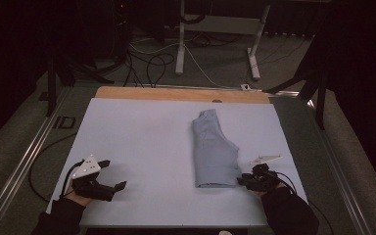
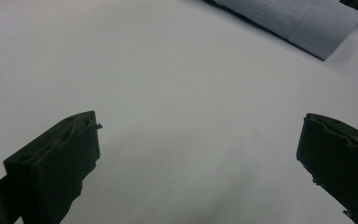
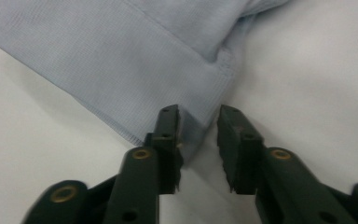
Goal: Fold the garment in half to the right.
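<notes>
Folded garment (image 1: 214, 152) on white tabletop (image 1: 142, 142)

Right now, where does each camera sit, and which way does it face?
High view: above the person's side, facing forward and down on the table; forearms, left gripper, right gripper.
Left gripper view: on the left gripper, facing bare tabletop; jaws wide apart.
Right gripper view: on the right gripper, jaws at a garment corner.
Shared: the folded light-blue garment.
</notes>
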`<state>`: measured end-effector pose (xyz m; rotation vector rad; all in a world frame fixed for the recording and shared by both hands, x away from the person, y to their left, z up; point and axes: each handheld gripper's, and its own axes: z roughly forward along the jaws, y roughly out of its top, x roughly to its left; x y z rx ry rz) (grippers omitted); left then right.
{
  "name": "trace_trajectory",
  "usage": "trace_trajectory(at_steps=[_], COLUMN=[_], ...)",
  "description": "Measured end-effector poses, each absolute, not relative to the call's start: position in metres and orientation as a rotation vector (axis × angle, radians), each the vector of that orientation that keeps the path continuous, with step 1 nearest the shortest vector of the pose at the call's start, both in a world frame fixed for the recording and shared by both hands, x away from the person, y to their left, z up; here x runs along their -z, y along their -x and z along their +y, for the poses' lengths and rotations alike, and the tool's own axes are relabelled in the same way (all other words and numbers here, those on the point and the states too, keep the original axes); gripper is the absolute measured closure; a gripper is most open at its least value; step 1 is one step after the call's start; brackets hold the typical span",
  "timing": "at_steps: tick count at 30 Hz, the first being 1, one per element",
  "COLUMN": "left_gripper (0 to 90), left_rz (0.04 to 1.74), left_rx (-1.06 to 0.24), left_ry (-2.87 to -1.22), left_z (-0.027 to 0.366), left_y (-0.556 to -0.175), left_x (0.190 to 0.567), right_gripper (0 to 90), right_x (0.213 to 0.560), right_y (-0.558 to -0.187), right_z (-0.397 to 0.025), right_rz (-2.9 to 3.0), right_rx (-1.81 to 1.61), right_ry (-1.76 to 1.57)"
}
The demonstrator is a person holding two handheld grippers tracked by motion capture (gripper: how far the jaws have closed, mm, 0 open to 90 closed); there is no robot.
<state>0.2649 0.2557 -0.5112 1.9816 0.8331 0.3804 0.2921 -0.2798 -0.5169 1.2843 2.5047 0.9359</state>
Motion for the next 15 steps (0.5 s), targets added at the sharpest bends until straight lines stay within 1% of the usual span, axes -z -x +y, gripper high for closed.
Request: trace_trajectory(at_steps=[4, 7, 11, 12, 13, 14, 15], left_gripper=[0.4, 0.4, 0.4, 0.4, 0.4, 0.4, 0.4], left_rz=[0.834, 0.832, 0.832, 0.832, 0.833, 0.833, 0.834], left_rx=[-0.381, -0.382, -0.382, -0.382, -0.381, -0.380, -0.381], left_ry=[-1.980, -1.982, -1.984, -1.984, -1.982, -1.980, -1.979], left_z=[0.257, 0.257, 0.256, 0.256, 0.256, 0.257, 0.257], left_y=[-0.265, -0.264, -0.265, -0.265, -0.265, -0.265, -0.265], left_x=[0.511, 0.511, 0.511, 0.511, 0.511, 0.511, 0.511], right_gripper=[68.7, 71.9, 79.8, 79.8, 82.4, 88.3, 89.7], right_x=[0.490, 0.471, 0.459, 0.459, 0.459, 0.459, 0.460], right_y=[-0.289, -0.291, -0.300, -0.300, -0.302, -0.307, -0.309], right_z=[-0.274, -0.267, -0.244, -0.244, -0.236, -0.220, -0.214], right_rz=[2.479, 2.471, 2.515, 2.515, 2.531, 2.554, 2.565], right_rx=[-0.992, -1.055, -1.117, -1.117, -1.116, -1.136, -1.139], right_ry=[-1.201, -1.145, -1.053, -1.053, -1.019, -0.969, -0.954])
